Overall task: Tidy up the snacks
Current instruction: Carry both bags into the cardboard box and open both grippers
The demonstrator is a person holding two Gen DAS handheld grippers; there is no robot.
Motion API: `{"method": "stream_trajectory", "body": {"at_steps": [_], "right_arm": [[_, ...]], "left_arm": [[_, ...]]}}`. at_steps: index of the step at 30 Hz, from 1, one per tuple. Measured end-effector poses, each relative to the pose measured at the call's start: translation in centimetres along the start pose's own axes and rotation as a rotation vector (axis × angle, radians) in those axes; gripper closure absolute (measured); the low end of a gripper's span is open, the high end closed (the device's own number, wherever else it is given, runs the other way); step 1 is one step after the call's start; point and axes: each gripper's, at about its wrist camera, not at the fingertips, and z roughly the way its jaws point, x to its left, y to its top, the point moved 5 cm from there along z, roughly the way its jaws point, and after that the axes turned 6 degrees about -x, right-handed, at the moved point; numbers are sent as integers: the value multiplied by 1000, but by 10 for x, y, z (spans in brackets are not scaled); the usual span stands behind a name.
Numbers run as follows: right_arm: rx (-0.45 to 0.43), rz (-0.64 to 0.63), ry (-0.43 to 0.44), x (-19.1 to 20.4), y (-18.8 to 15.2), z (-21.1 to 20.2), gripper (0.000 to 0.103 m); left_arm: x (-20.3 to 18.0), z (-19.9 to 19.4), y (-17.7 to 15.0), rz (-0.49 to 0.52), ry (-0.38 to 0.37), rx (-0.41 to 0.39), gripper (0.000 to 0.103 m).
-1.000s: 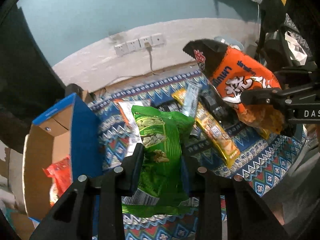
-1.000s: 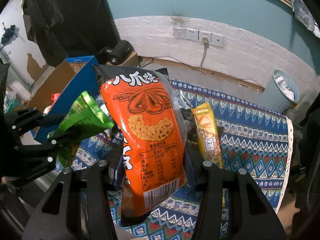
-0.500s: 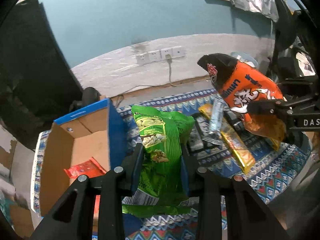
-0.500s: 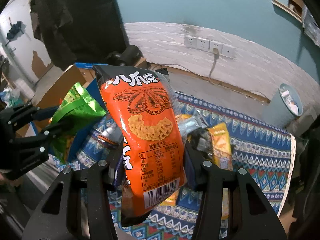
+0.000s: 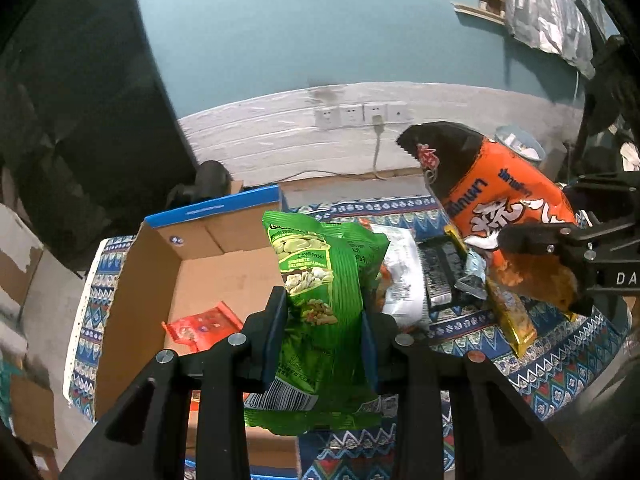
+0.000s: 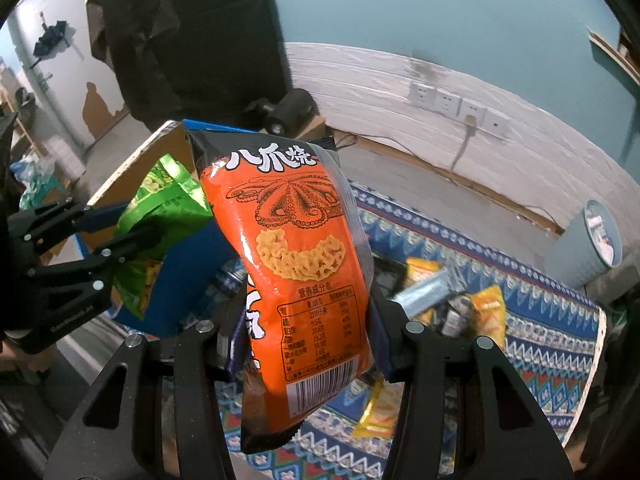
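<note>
Snacks: the green bag (image 5: 320, 300) is clenched in the left gripper (image 5: 324, 332) above the box (image 5: 132, 280); the orange bag (image 6: 296, 264) is clenched in the right gripper (image 6: 308, 340) over the patterned cloth (image 6: 552, 344). Step in hand: carrying to the box. Next: lower inside, then release.

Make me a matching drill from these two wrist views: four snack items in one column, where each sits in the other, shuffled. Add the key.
Items:
1. green pea bag
2. orange octopus bag
3. red packet
4. yellow packet

Places:
A. lying on the patterned cloth
B. gripped in the left claw
C. on the floor of the cardboard box
D. gripped in the right claw

Pairs: 1-B, 2-D, 3-C, 4-A
</note>
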Motion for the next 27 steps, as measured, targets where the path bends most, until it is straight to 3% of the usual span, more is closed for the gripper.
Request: {"method": "stream_trajectory", "body": {"at_steps": [16,27], "right_arm": [[23,-46,66,69,45,53,54],[50,-100,107,129,65,93,55]], "left_arm": [[84,2,-12,-86,103,-8,69],[143,14,-34,-179,181,40,69]]}}
